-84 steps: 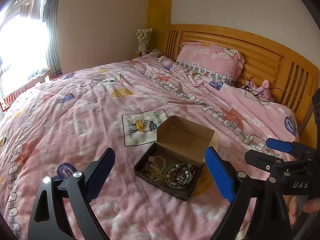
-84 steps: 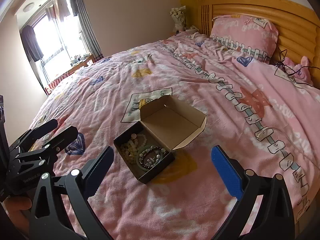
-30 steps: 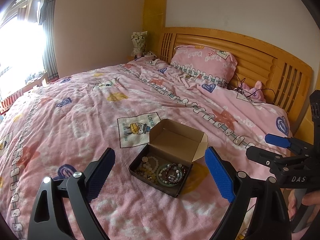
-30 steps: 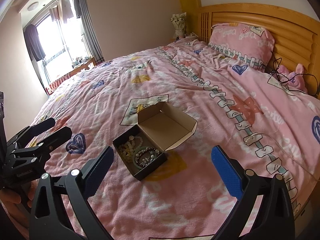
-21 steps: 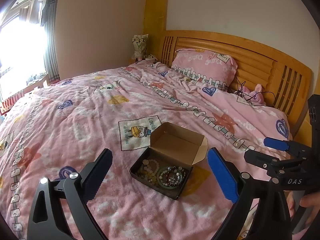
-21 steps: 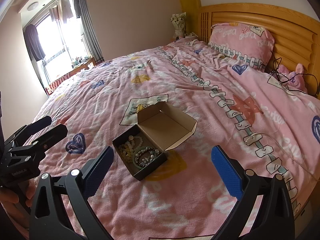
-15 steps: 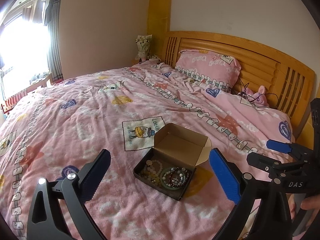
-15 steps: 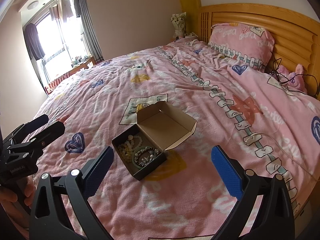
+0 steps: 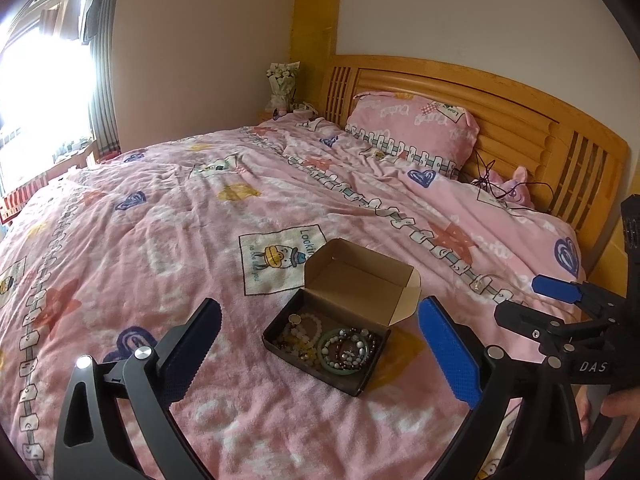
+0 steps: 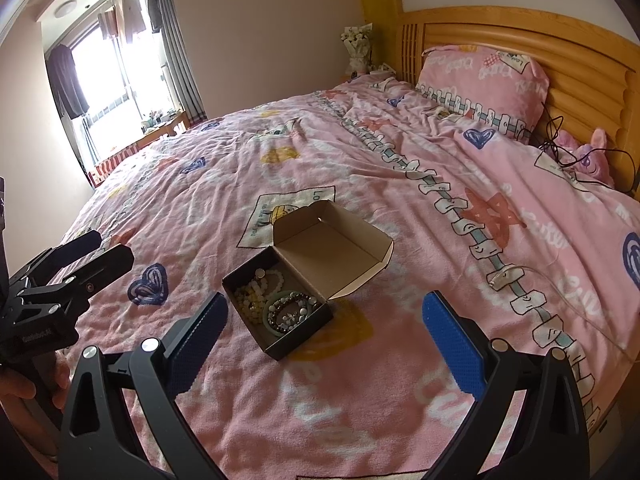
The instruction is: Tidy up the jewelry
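A small dark cardboard box (image 9: 280,342) with its brown lid (image 9: 360,280) folded open lies on the pink bedspread; it also shows in the right wrist view (image 10: 296,340). Inside lie a green bangle (image 9: 352,368), dark beaded bracelets (image 9: 362,340) and pale bead strings (image 9: 308,326). My left gripper (image 9: 320,354) is open and empty, held above and in front of the box. My right gripper (image 10: 324,336) is open and empty, also in front of the box. Each gripper shows at the edge of the other's view: the right gripper (image 9: 540,304) and the left gripper (image 10: 96,250).
A wide bed with a pink patterned bedspread (image 9: 160,240) fills the view. A pink pillow (image 9: 412,128) leans on the wooden headboard (image 9: 520,120). A pink plush toy (image 10: 588,160) and black cables lie at the right. A window with curtains (image 10: 120,64) is at the far left.
Both grippers have drawn back and up a little from the box. The box and jewelry have not moved. Both grippers stayed open.
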`<state>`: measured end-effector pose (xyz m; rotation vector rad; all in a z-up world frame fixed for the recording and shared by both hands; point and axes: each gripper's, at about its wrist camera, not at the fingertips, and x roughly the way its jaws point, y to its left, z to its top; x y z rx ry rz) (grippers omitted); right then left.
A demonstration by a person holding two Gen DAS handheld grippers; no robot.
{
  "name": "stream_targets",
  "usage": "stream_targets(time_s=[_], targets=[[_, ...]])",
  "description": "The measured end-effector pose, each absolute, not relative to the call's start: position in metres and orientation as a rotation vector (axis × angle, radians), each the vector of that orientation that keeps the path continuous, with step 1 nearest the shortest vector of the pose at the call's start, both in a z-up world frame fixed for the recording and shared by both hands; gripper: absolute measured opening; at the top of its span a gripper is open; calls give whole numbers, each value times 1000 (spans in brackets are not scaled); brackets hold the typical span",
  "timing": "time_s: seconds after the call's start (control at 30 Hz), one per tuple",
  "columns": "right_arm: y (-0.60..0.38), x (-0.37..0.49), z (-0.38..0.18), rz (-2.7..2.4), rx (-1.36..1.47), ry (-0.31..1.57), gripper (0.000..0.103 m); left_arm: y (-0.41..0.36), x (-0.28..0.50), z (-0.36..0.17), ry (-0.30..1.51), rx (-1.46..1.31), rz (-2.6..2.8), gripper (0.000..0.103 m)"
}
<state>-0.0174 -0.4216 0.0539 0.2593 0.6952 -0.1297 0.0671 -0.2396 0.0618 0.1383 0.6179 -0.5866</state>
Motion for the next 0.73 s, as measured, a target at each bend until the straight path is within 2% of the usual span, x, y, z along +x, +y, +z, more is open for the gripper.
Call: stream_targets(time_s=[0.73], targets=[[-424,-18,51,-127,254,698,95,-237,65,64,604,143,-585,97]])
